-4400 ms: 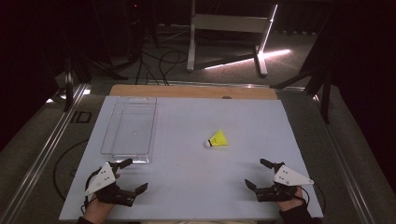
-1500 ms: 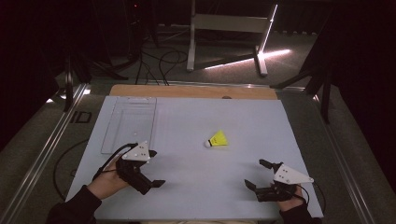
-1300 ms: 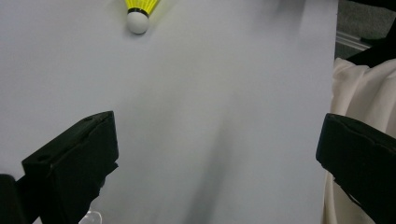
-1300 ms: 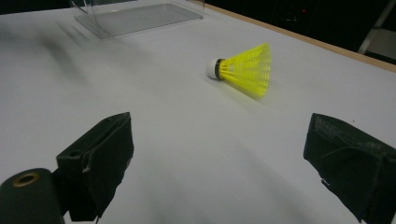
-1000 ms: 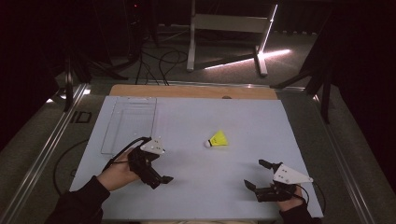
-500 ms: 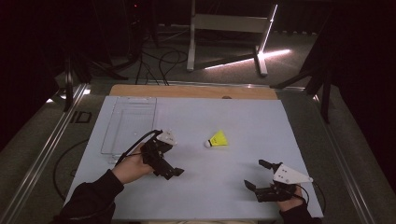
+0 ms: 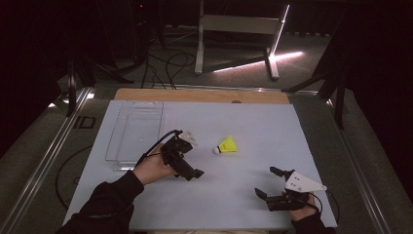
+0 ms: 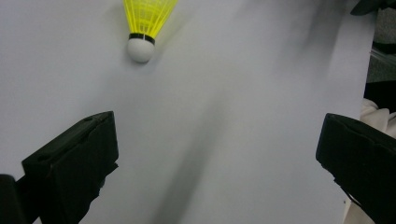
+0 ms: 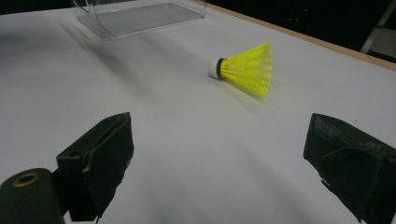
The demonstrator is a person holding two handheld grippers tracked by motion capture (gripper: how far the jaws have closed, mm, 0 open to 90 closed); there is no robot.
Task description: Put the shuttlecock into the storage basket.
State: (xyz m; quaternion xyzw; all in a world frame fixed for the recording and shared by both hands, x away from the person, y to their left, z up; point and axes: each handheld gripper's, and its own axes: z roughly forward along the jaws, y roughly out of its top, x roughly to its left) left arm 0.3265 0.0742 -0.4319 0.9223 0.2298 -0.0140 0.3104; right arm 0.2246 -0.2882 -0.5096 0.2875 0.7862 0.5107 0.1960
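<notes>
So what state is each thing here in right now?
Shuttlecock: lying on its side on the table, untouched.
Clear box: open on top, empty.
Left gripper: open, holding nothing, lifted near the shuttlecock.
Right gripper: open, holding nothing, low at the table's near edge.

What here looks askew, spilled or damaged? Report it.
Nothing stands out. The yellow shuttlecock lies on its side on the white table, intact, cork end toward the clear container, which sits squarely at the left. Both tools, left and right, have their jaws apart and hold nothing.
</notes>
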